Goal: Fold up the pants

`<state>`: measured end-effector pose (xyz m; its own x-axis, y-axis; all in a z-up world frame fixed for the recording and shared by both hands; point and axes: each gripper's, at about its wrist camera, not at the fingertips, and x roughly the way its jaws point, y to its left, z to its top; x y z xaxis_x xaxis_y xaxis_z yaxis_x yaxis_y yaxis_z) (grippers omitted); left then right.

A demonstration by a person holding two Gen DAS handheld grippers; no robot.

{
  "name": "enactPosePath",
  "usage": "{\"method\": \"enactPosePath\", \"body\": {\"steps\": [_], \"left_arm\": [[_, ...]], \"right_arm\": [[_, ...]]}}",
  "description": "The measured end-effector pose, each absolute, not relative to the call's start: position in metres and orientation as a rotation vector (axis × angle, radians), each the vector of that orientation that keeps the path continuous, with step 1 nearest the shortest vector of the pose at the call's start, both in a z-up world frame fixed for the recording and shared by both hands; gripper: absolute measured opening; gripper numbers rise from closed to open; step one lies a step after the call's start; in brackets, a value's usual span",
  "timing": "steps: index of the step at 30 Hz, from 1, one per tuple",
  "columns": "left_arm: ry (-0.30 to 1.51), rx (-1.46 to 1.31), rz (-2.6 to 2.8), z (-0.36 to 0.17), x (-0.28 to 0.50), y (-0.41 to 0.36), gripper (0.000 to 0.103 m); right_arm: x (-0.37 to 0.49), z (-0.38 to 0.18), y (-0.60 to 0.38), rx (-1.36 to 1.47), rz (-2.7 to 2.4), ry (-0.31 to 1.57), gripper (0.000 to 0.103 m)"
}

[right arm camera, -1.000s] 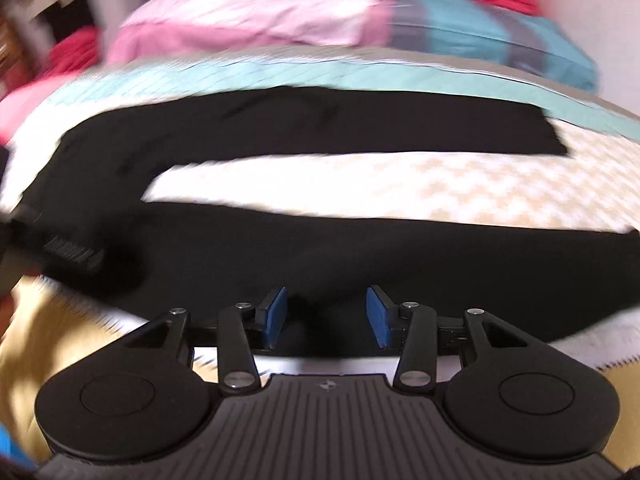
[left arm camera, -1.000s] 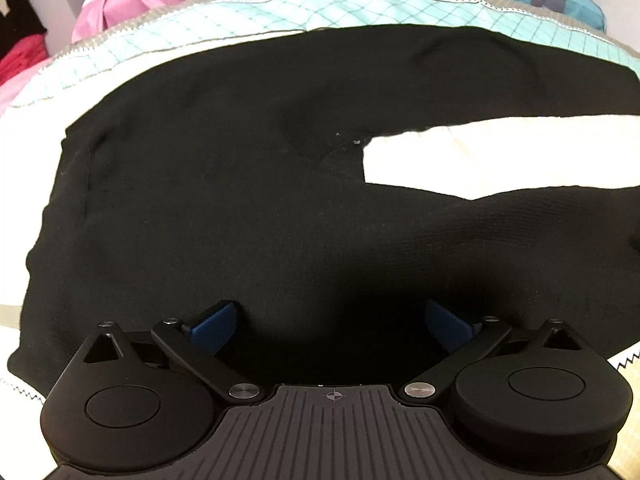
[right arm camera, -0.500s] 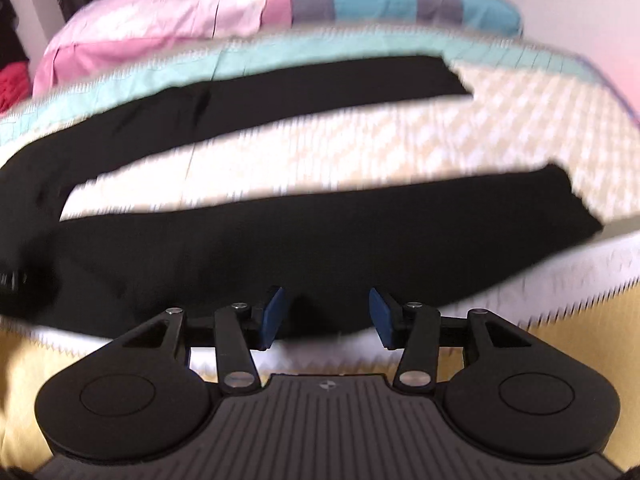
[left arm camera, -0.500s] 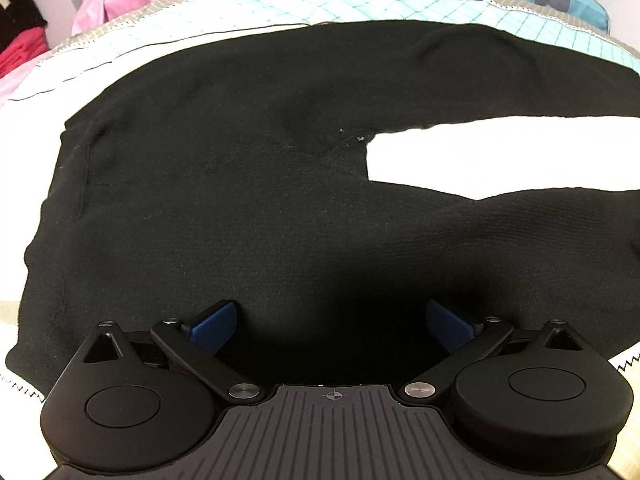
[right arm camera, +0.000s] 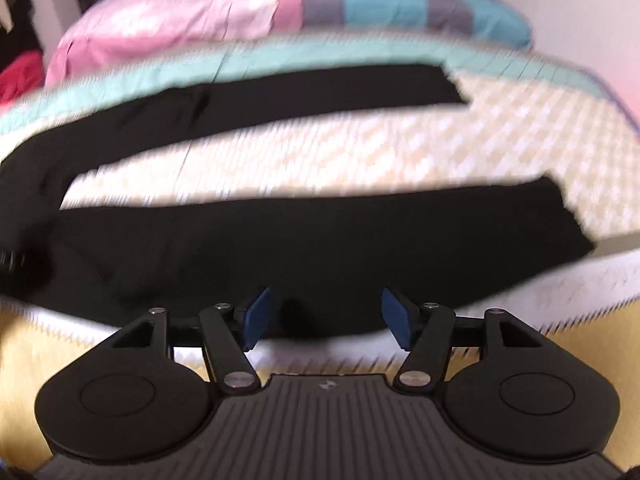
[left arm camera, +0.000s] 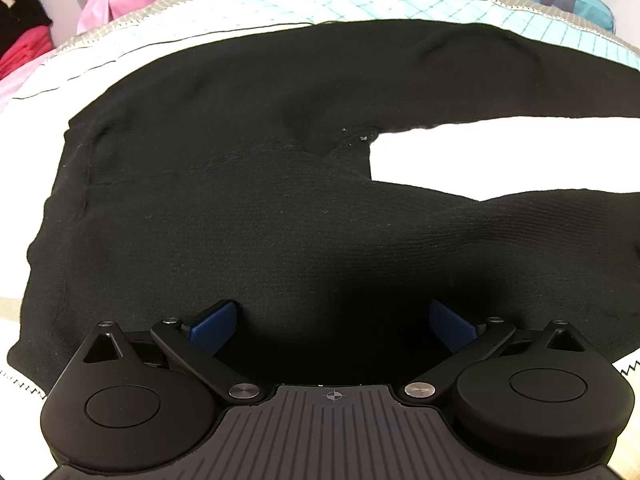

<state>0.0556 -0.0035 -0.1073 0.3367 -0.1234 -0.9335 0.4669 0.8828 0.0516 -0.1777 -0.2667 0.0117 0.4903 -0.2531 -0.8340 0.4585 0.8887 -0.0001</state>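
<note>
While blur smears pants (right arm camera: 320, 248) | right tool (right arm camera: 324, 320) just widened — empty | left tool (left arm camera: 332, 328) spread — waistband partly hidden

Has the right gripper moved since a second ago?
Yes. The right gripper has slid along the near leg toward the cuff, judged against the pants; its jaws have just been opening, empty.

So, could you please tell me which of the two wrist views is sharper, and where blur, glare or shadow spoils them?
Left wrist view: sharp; knit ribs show on the black pants, though the bedspread between the legs is blown out white and a dark shadow sits ahead of the left gripper. Right wrist view: motion-blurred throughout, edges smeared; only the right gripper looks crisp.
</note>
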Motion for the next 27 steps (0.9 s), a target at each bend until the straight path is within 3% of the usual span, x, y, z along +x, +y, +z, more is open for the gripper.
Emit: {"method": "enactPosePath", "body": {"steps": [7,11,20,27], "left_arm": [[1.177,0.341,-0.382,-0.108,0.057,-0.006,0.103],[1.172,0.336,-0.388,-0.107,0.055,-0.002,0.103],[1.120,0.293,-0.396,-0.077,0.049,0.019,0.103],[1.084,0.260,-0.296,-0.074,0.079,0.033,0.103]], "right_arm": [[-0.170,-0.022,-0.291,0.213,-0.490,1.030,0.076],[-0.194,-0.021,-0.294,0.232,-0.495,1.085,0.087],[-0.160,0.016,-0.256,0.175,-0.419,0.957,0.083],[-0.093,0.002,-0.183,0.127,-0.192,0.976,0.083]]}}
